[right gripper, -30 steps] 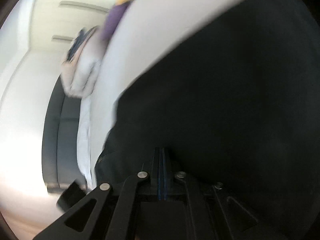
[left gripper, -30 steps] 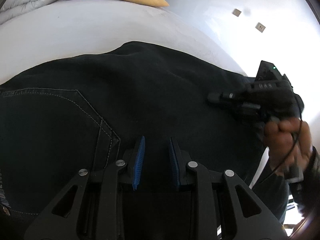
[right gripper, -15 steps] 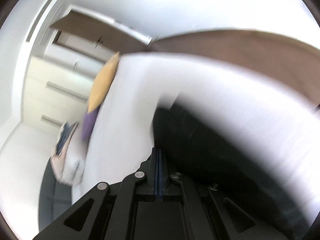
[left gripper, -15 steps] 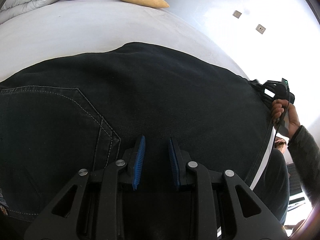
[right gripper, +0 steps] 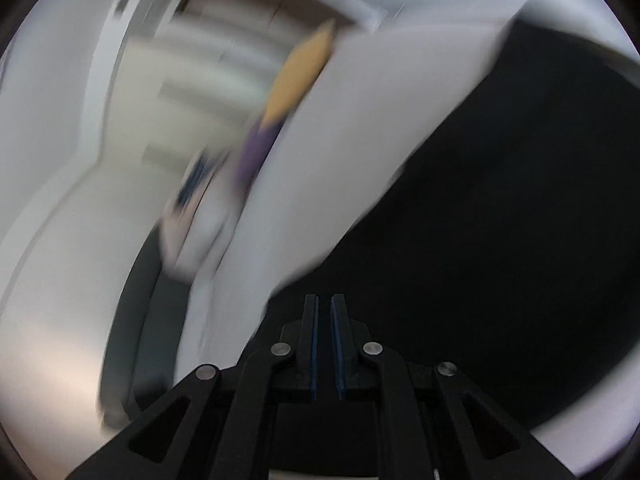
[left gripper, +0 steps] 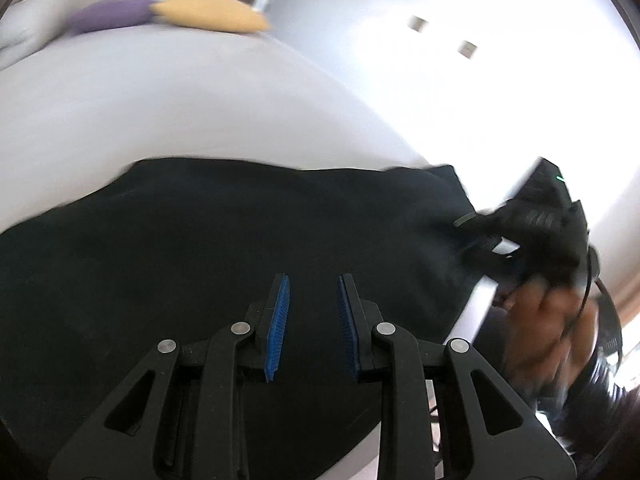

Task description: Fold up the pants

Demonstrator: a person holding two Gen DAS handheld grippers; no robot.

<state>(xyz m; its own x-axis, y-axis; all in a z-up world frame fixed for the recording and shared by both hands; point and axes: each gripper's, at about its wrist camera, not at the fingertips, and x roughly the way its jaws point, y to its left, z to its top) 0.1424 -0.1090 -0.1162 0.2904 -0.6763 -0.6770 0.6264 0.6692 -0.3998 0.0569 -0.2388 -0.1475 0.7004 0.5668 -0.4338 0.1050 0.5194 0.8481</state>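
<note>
Black pants [left gripper: 240,240] lie folded flat on a white bed [left gripper: 200,112]. My left gripper [left gripper: 312,280] hovers over their near part, open, with nothing between its blue pads. At the pants' right edge a person's hand [left gripper: 544,320] holds my right gripper [left gripper: 464,240], blurred by motion. In the right wrist view the right gripper [right gripper: 324,300] shows a narrow gap; its jaws are opening and I see no cloth between them. The pants [right gripper: 500,220] fill the right half of that view.
A purple pillow [left gripper: 108,14] and a yellow pillow [left gripper: 208,12] lie at the far end of the bed. A white wall with two sockets [left gripper: 418,23] stands to the right. The bed's dark frame [right gripper: 136,300] shows at the left of the right wrist view.
The left gripper has drawn back and up, so the pants look smaller and the pocket stitching is gone from view. The right gripper swung back over the pants' right edge and its jaws parted slightly.
</note>
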